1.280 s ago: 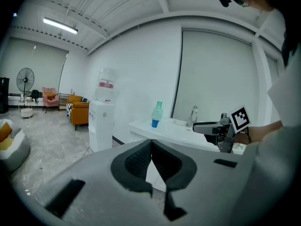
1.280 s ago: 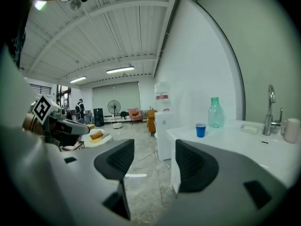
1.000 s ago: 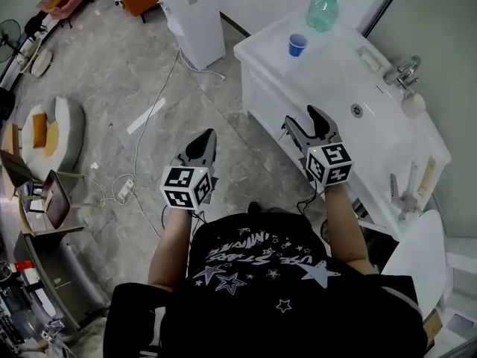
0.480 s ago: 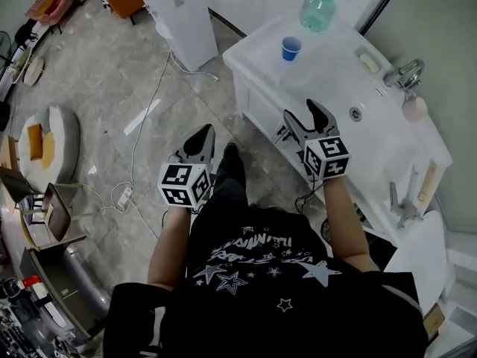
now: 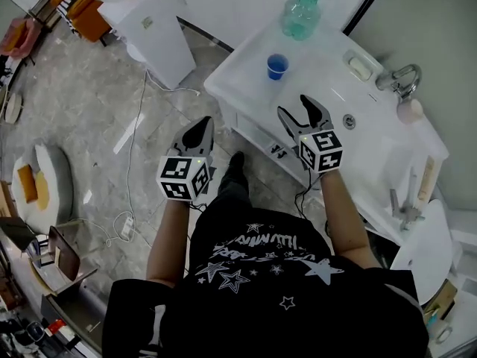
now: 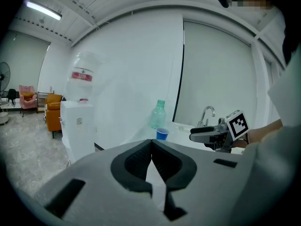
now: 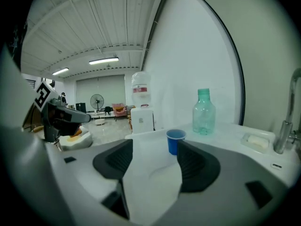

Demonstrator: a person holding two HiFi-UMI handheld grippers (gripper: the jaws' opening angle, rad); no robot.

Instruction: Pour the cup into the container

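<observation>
The blue cup [image 5: 276,66] is seen upright on the white desk [image 5: 240,77], straight ahead of the right claw [image 5: 294,107], whose jaws are spread and empty. The left claw [image 5: 200,131], pressed together on nothing, is held off the desk's edge, farther away. The cup's grasp is judged to fall to the right claw

Bright ceiling strips [image 7: 102,60]; fisheye gripper views (dark corners); soft shadows.
</observation>
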